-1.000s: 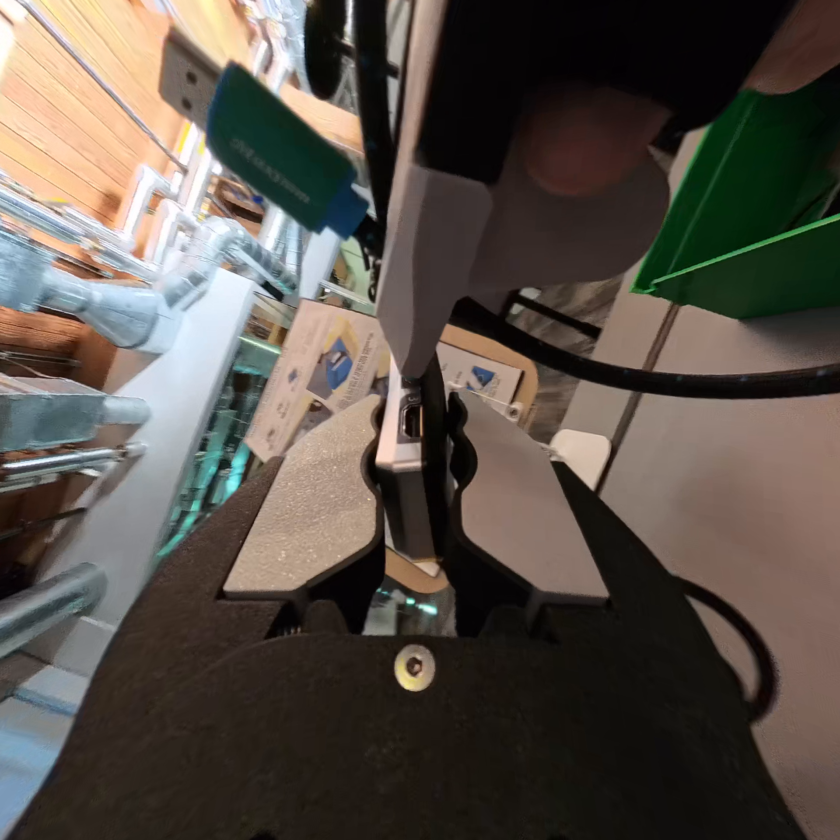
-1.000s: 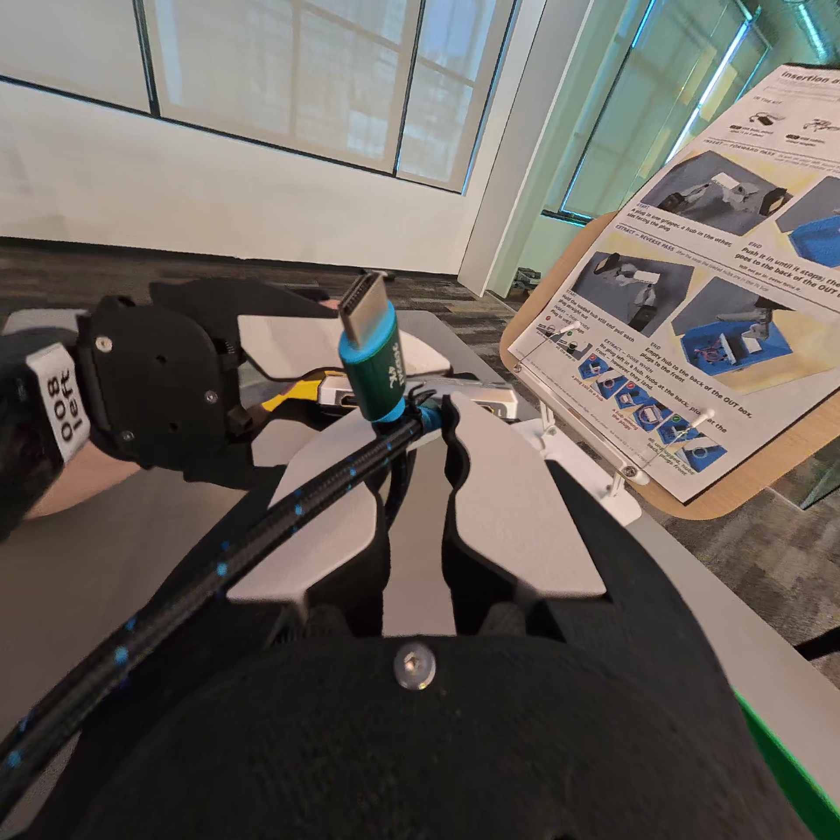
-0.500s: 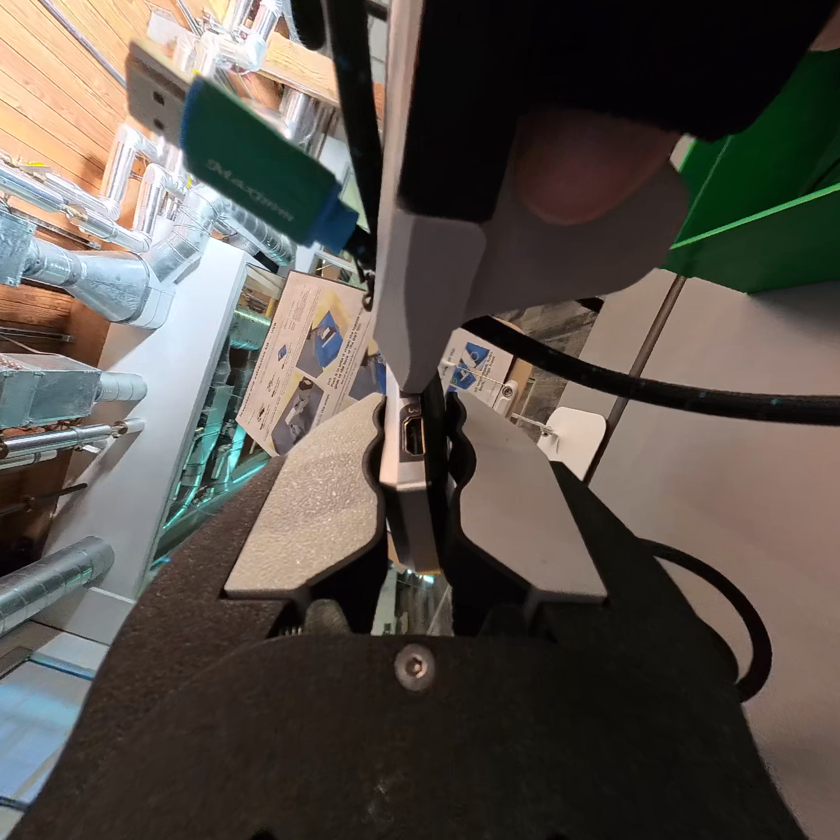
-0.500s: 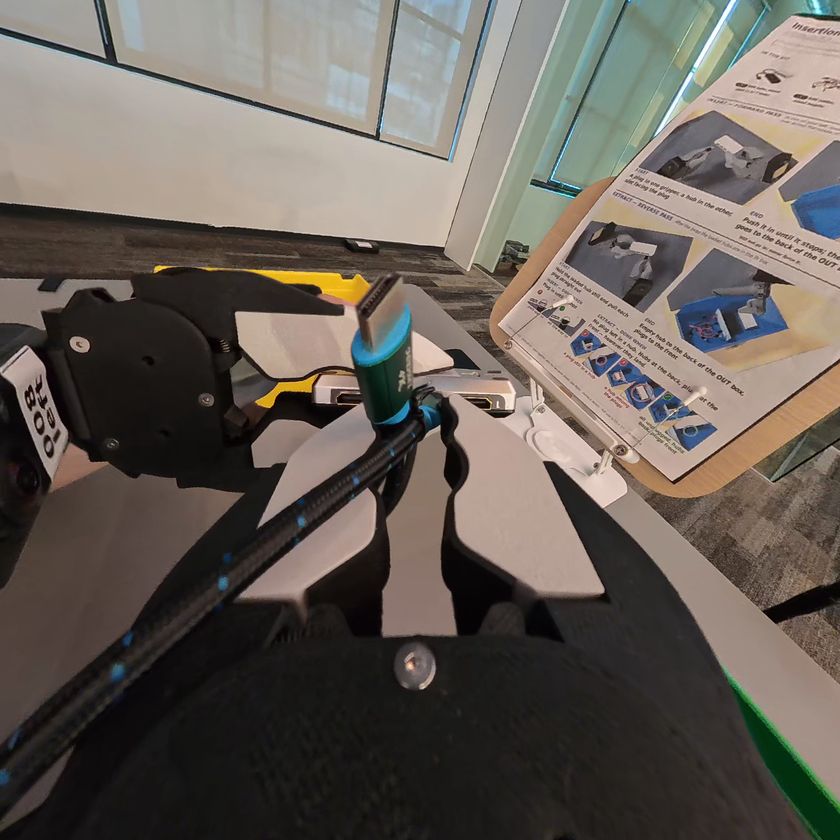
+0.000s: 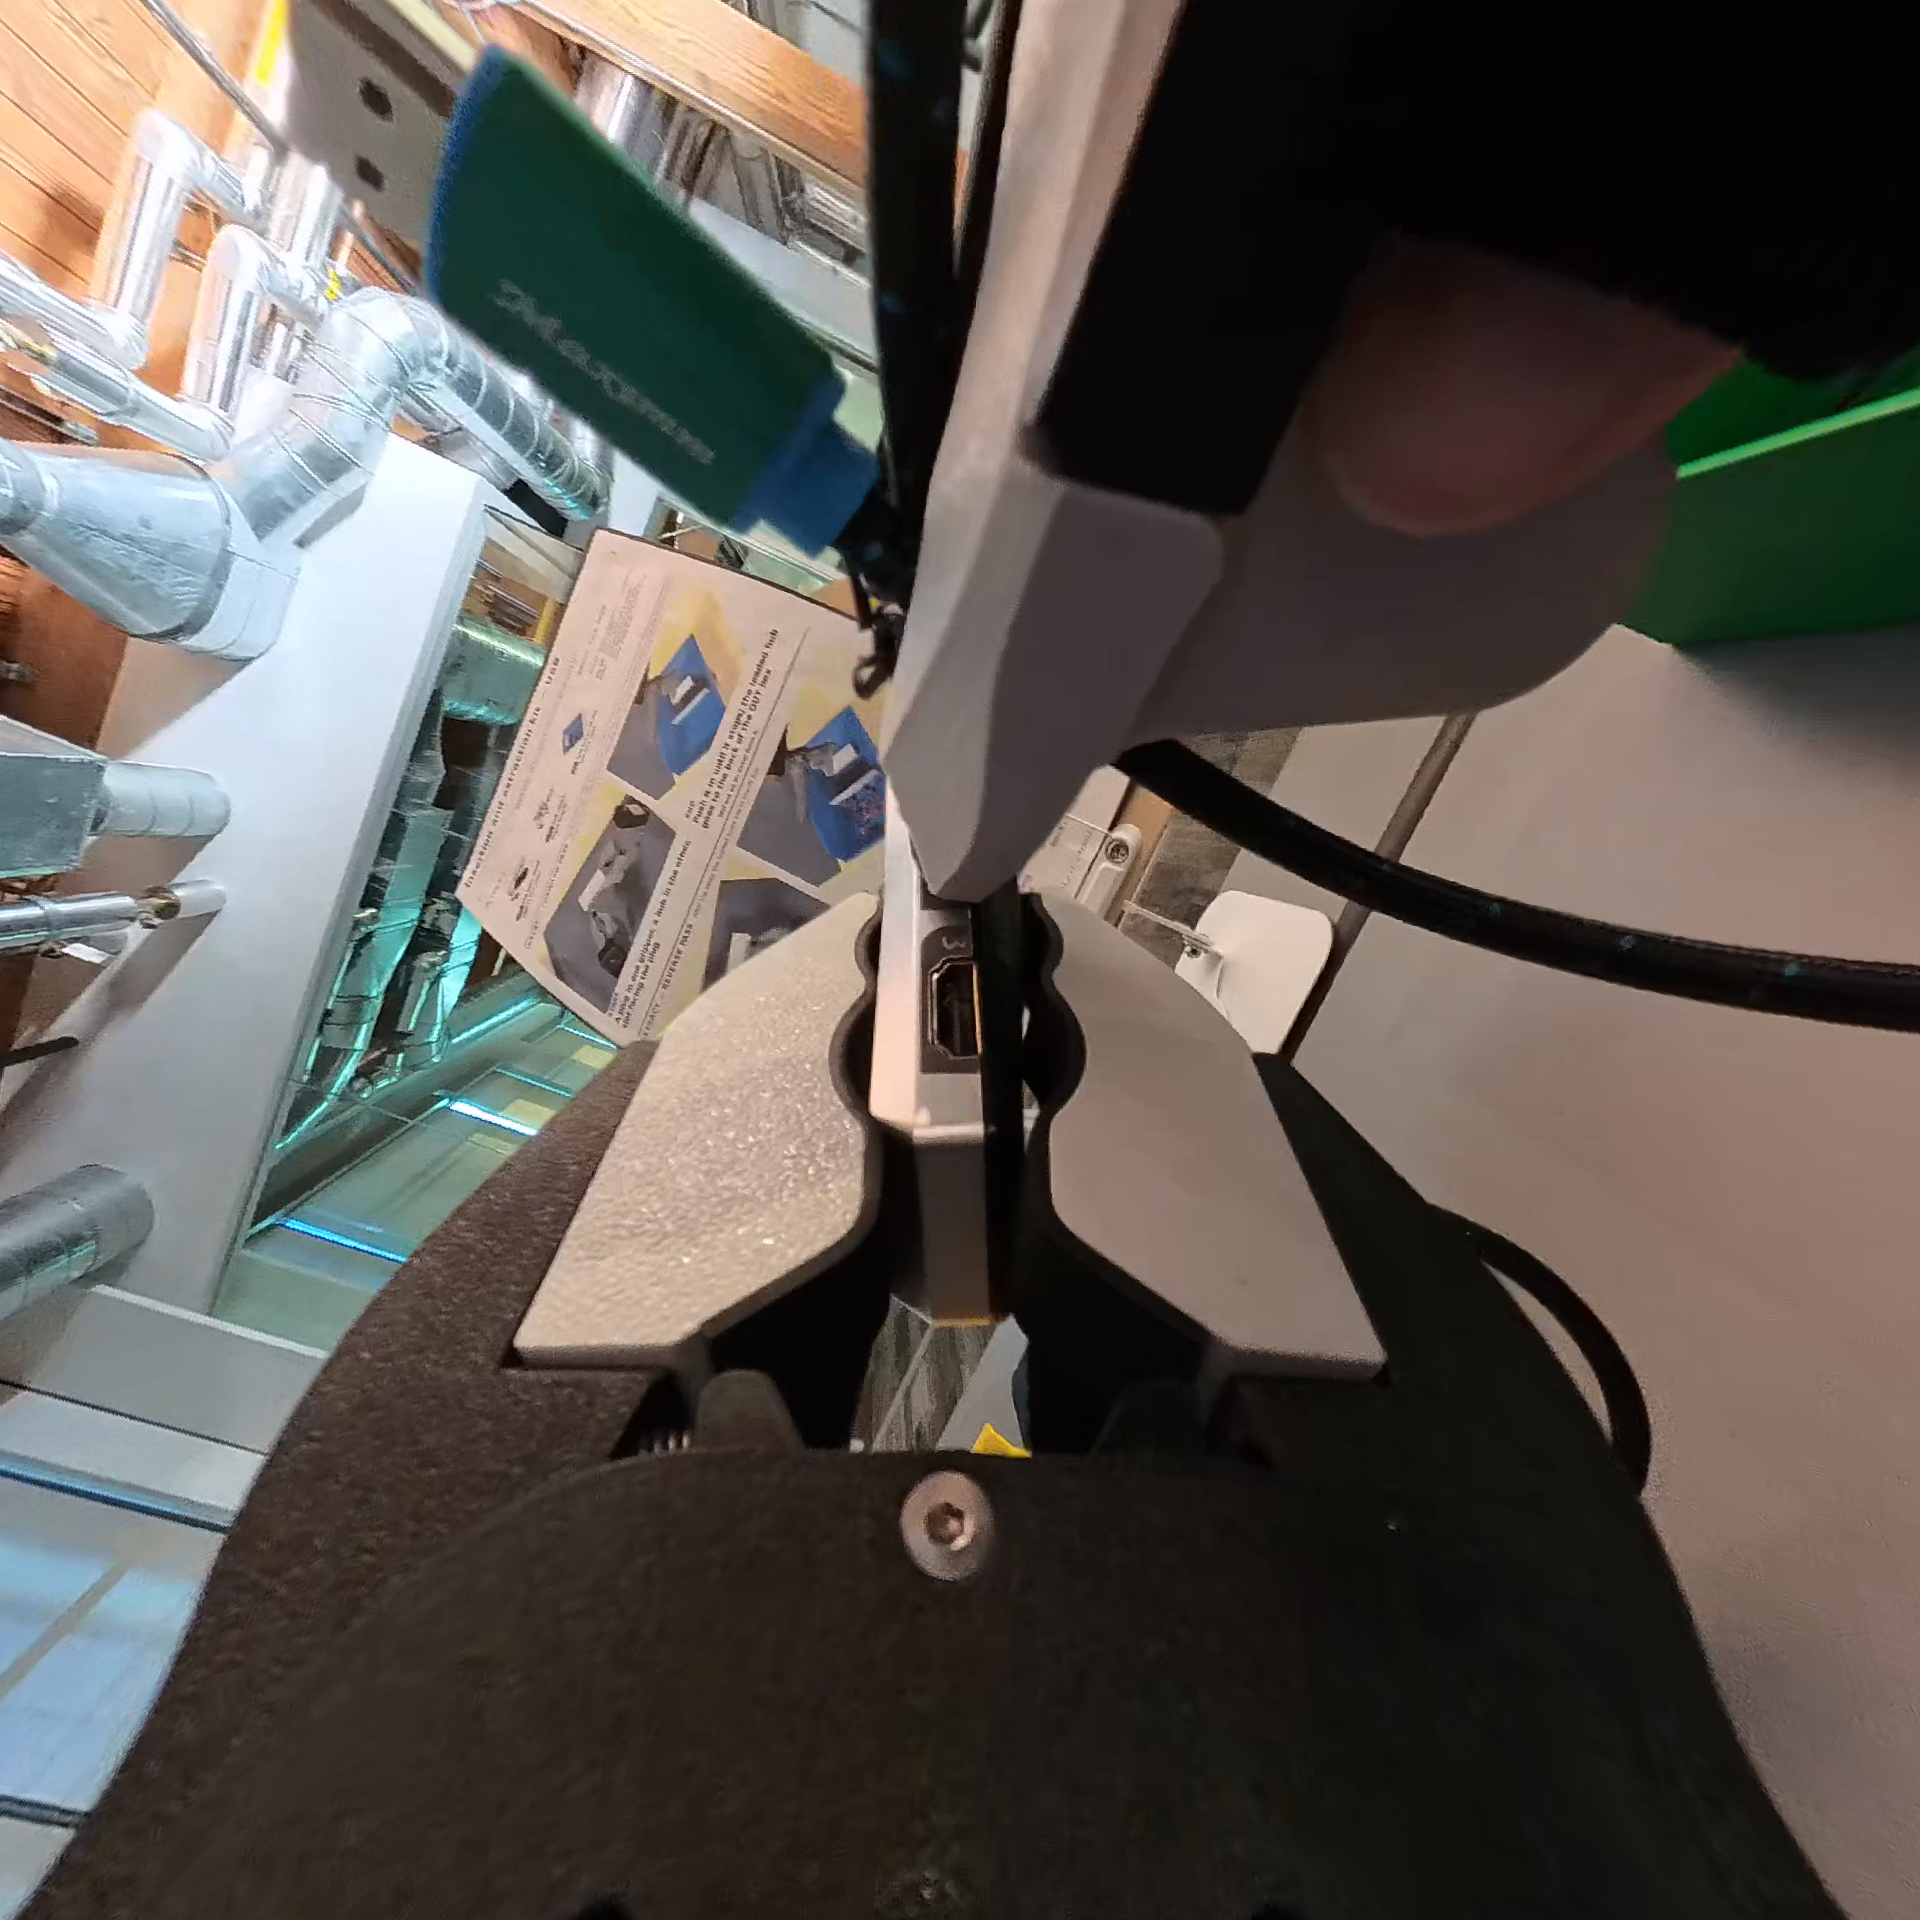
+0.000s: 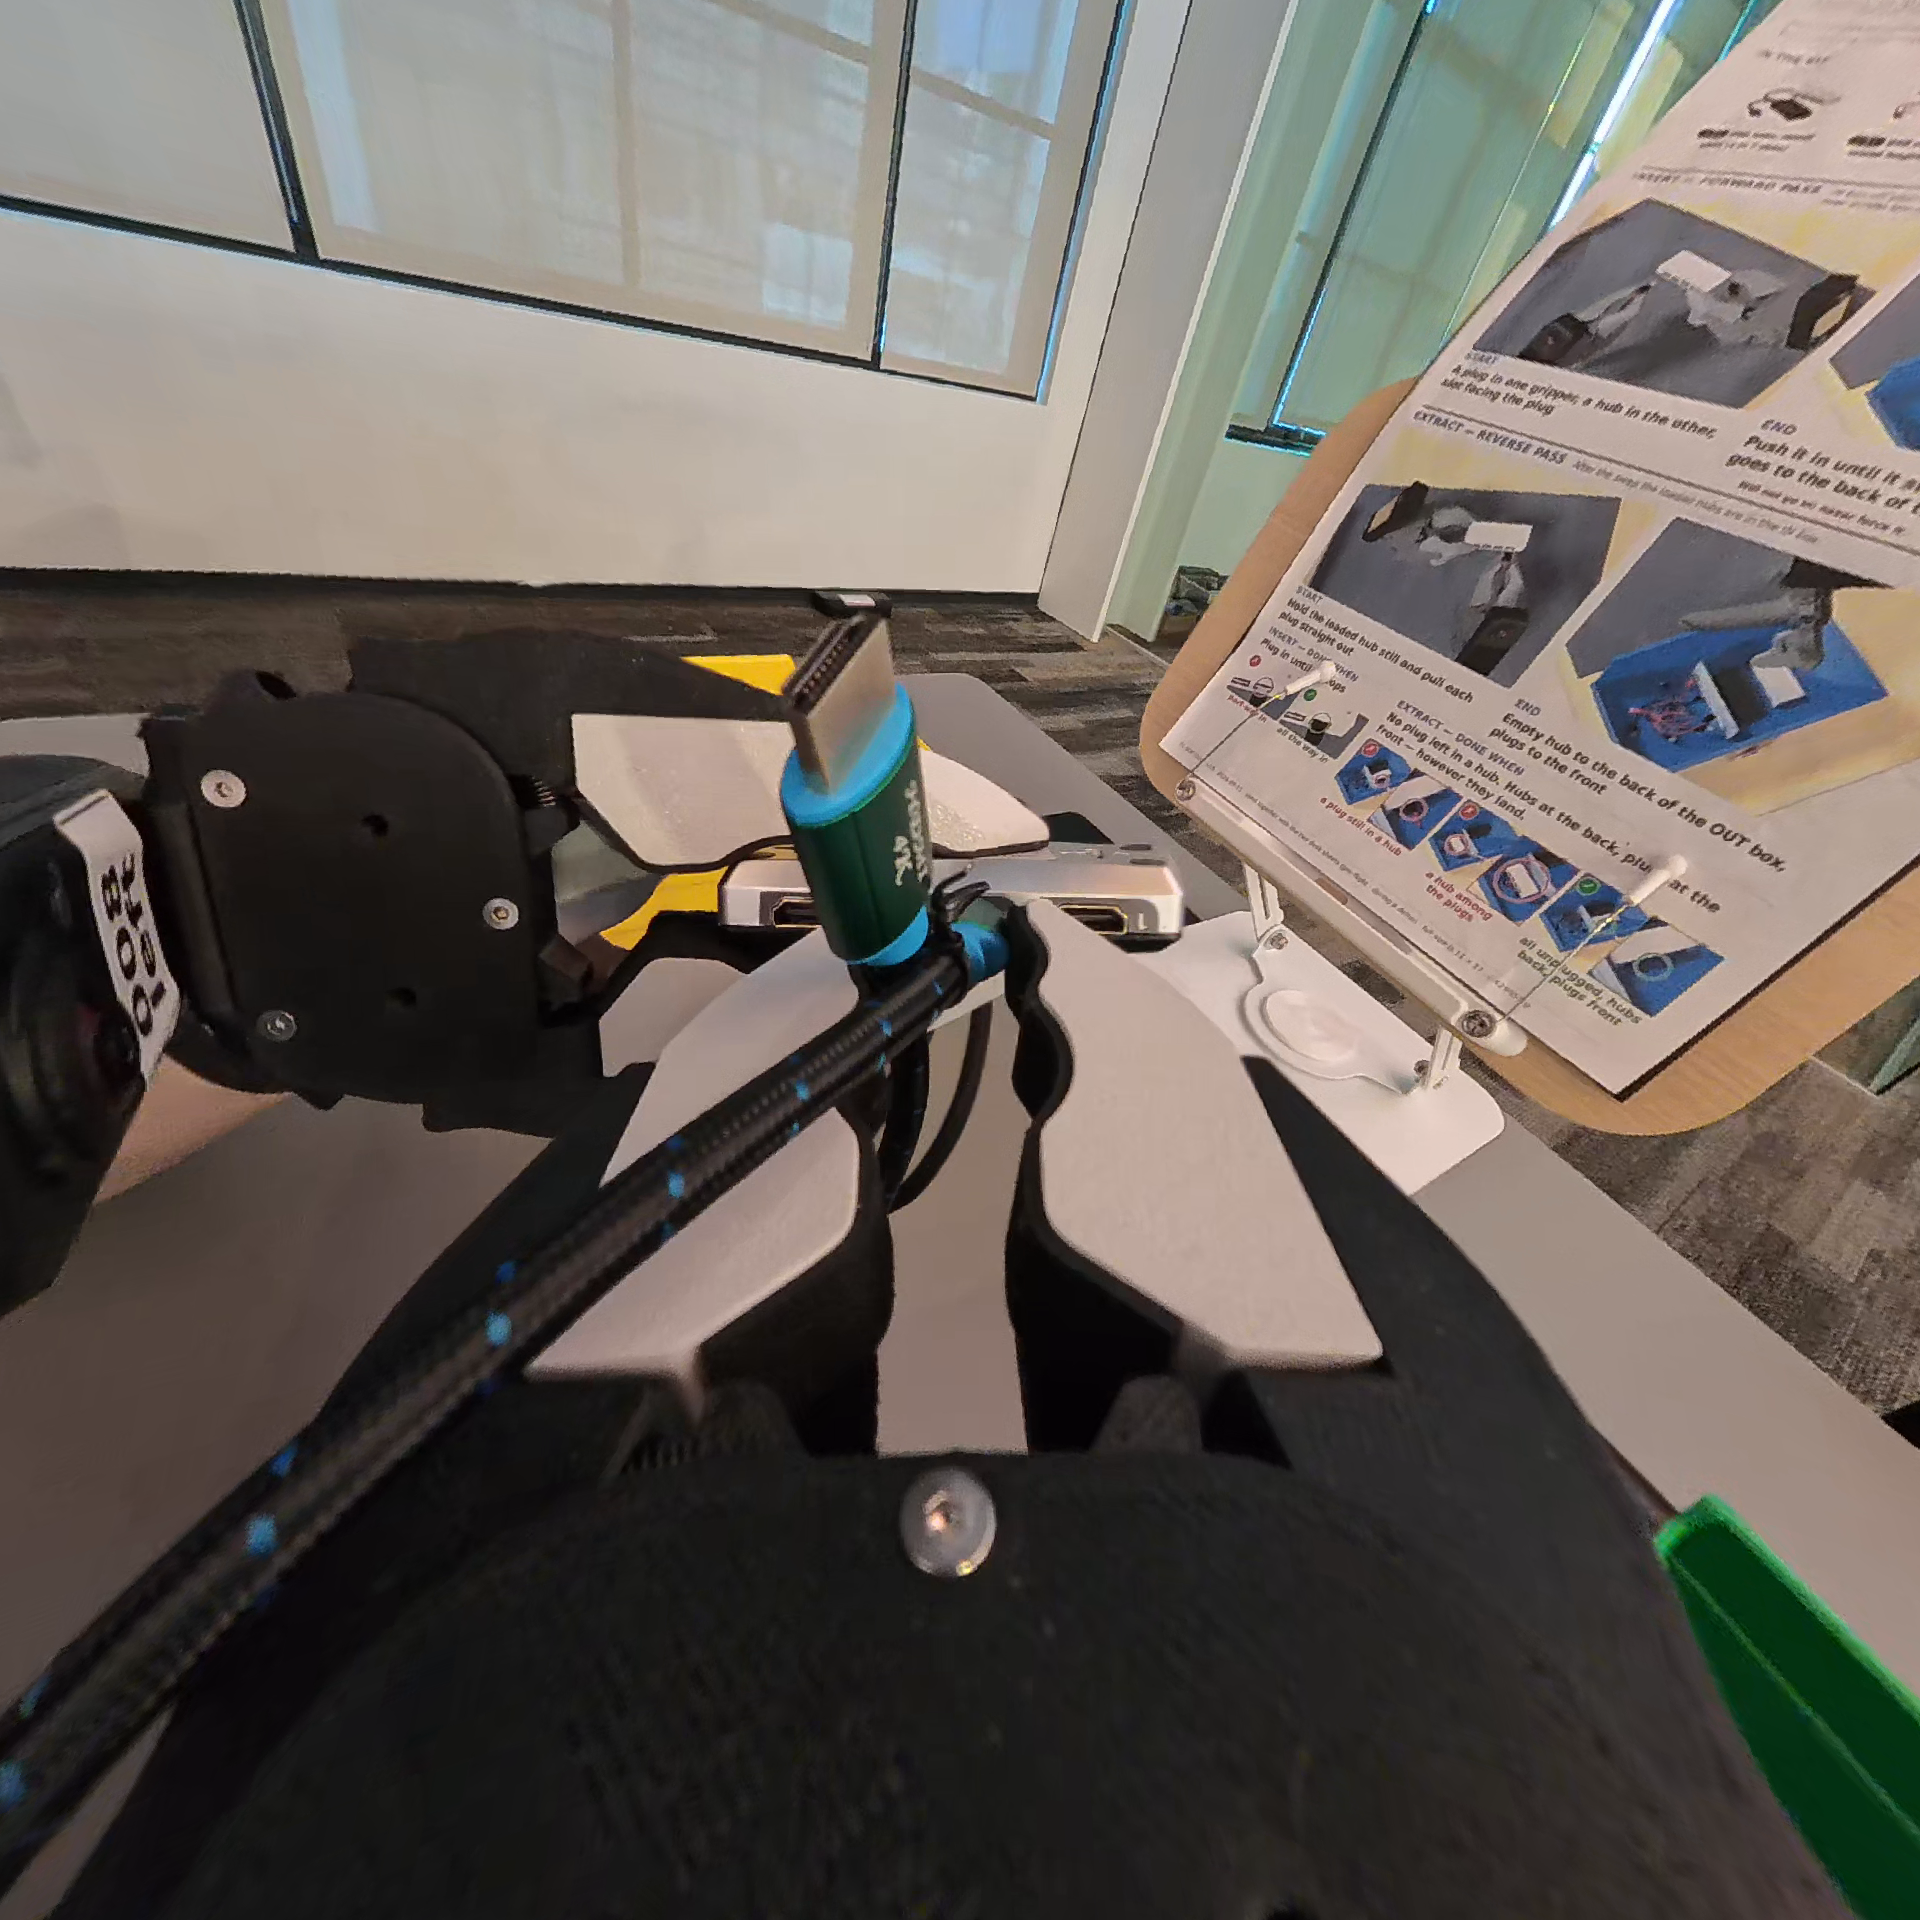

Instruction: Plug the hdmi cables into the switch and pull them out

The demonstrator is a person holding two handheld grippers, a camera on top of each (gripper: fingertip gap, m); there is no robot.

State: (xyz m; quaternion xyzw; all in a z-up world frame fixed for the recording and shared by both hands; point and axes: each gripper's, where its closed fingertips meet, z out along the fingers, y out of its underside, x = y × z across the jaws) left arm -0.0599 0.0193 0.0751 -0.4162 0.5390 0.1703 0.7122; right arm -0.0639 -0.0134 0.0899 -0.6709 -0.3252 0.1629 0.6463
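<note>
My left gripper is shut on the silver HDMI switch, held edge-on with an empty port facing the camera. In the right wrist view the switch lies level behind the plug, under the left gripper's upper finger. My right gripper is shut on the black braided HDMI cable just below its green plug. The plug's metal tip points up and away, not in a port. In the left wrist view the plug and a right finger hang just above the switch.
A picture sheet on a wooden board stands on a white base at the right of the grey table. A green bin is near right, and a yellow bin shows behind the left gripper. My two grippers' fingertips are within a few centimetres of each other.
Both grippers keep their holds. The plug has tilted and come closer to the left wrist camera. The switch's port shows more fully in the left wrist view.
</note>
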